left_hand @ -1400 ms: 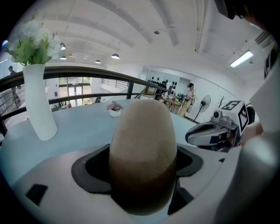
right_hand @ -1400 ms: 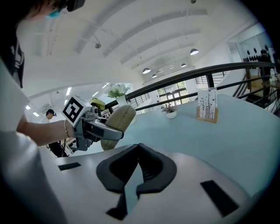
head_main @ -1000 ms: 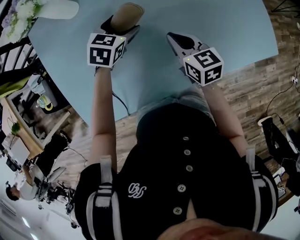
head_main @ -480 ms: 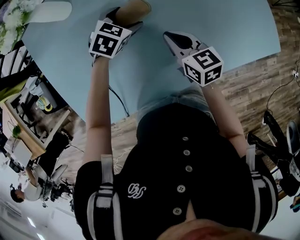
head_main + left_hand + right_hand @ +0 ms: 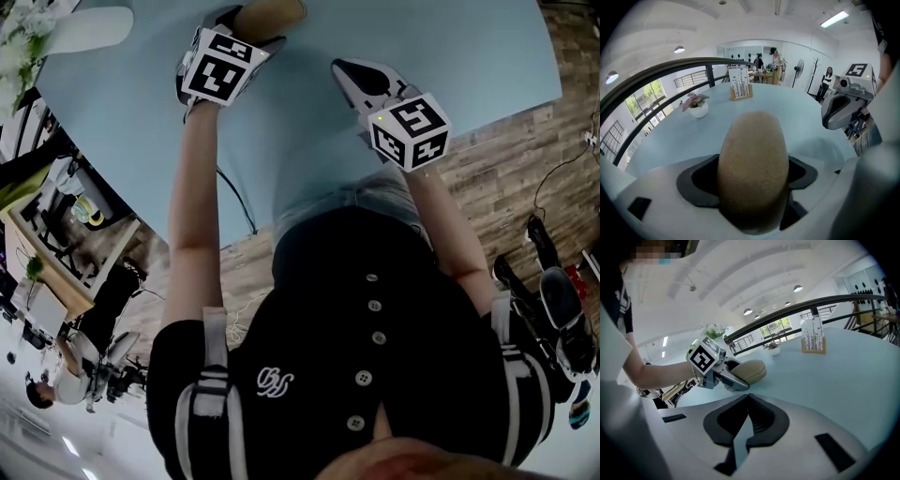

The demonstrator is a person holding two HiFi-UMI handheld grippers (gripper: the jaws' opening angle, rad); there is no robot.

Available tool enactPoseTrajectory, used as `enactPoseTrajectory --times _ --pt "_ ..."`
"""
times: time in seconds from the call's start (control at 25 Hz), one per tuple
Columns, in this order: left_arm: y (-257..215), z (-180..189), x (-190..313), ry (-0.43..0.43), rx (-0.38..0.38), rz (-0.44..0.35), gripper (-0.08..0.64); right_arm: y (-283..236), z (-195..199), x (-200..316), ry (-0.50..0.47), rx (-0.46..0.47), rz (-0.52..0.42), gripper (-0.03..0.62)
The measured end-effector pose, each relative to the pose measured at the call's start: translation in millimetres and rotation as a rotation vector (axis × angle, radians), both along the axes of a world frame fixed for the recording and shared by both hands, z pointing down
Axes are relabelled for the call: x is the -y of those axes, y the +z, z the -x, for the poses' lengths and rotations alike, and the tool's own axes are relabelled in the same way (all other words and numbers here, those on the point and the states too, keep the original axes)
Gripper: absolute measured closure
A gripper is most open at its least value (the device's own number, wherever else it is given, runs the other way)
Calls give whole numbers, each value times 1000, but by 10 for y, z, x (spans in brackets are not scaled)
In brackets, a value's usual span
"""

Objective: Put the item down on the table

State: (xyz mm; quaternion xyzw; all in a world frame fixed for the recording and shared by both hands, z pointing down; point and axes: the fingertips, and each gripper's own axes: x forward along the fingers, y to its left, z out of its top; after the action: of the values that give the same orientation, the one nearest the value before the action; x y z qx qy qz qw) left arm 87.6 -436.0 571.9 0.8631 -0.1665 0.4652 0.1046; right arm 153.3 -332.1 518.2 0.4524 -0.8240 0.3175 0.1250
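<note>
Lowering tan oval item (image 5: 752, 164), clamped in left gripper (image 5: 736, 375), closer to table (image 5: 450, 56), well inside near edge; release pending. Right gripper (image 5: 750, 423) closed, empty.

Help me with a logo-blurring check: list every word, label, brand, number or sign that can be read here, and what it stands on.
No word or number reads clearly.
Shirt: curly white embroidered monogram, too stylised to read for certain.
Left marker cube, right marker cube: black-and-white square codes, no letters.
Card in the wooden stand on the table: print too small to read.
</note>
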Motion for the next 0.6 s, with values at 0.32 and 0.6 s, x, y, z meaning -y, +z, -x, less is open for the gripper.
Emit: enactPoseTrajectory --times 0.32,0.6 --pt "58 -97 -31 33 19 -31 152 25 -67 -137 31 4 12 581" --pt "108 -89 56 39 26 -53 147 45 -89 -107 49 2 15 581"
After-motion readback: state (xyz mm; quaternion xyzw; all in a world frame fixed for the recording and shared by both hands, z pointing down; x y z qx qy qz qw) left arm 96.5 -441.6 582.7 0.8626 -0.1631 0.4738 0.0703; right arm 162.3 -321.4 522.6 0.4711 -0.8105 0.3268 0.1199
